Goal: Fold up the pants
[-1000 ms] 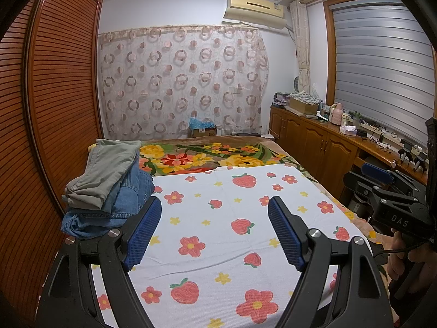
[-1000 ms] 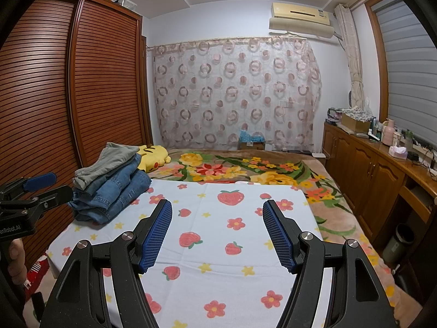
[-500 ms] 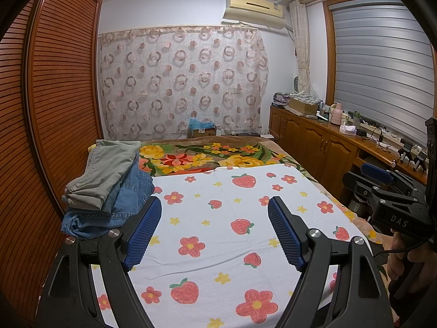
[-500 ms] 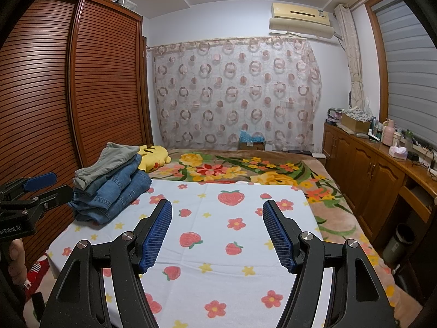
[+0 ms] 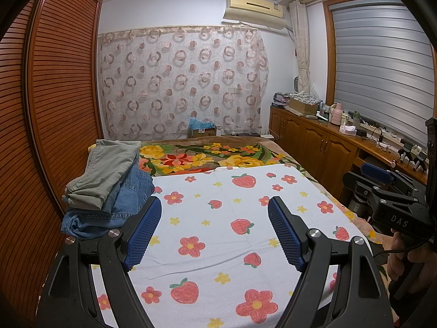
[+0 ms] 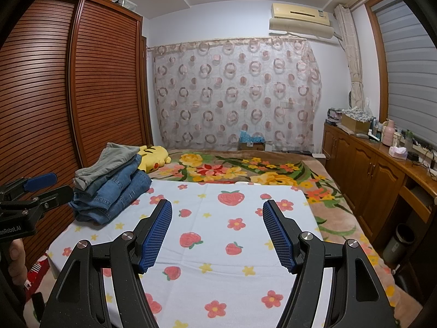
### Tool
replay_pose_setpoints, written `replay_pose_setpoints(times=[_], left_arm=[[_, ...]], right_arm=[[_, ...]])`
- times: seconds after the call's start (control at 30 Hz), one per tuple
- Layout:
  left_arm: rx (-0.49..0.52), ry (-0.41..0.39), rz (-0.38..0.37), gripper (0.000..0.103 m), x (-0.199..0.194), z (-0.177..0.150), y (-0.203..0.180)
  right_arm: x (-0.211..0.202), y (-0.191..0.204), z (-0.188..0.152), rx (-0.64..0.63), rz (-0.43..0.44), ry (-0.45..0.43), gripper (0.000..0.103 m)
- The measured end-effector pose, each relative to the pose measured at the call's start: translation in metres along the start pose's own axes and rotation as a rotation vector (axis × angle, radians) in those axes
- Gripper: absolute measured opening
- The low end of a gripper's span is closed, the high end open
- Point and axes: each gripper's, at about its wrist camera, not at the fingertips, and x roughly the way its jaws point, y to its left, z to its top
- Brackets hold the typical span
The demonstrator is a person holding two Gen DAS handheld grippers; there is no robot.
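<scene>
A pile of pants lies at the left edge of the bed: grey-green pants (image 5: 109, 166) on top of blue jeans (image 5: 123, 205). The pile also shows in the right wrist view, grey-green pants (image 6: 109, 161) over jeans (image 6: 114, 196). My left gripper (image 5: 214, 227) is open and empty, above the strawberry sheet (image 5: 240, 218), just right of the pile. My right gripper (image 6: 217, 229) is open and empty over the sheet (image 6: 232, 235). Each gripper shows at the edge of the other's view.
A wooden louvred wardrobe (image 5: 54, 109) stands close along the bed's left side. Wooden cabinets (image 6: 368, 175) with clutter on top line the right wall. A yellow plush toy (image 6: 153, 158) lies behind the pile. A floral blanket (image 6: 245, 169) covers the far bed. A bin (image 6: 398, 242) stands on the floor at the right.
</scene>
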Motion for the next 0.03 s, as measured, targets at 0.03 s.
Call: replay_pose_setpoints(times=[0.03], left_arm=[[-0.001, 0.000, -0.001, 0.081, 0.0000, -0.0001, 0.0001]], right_arm=[[0.0000, -0.0001, 0.0000, 0.000, 0.000, -0.001, 0.071]])
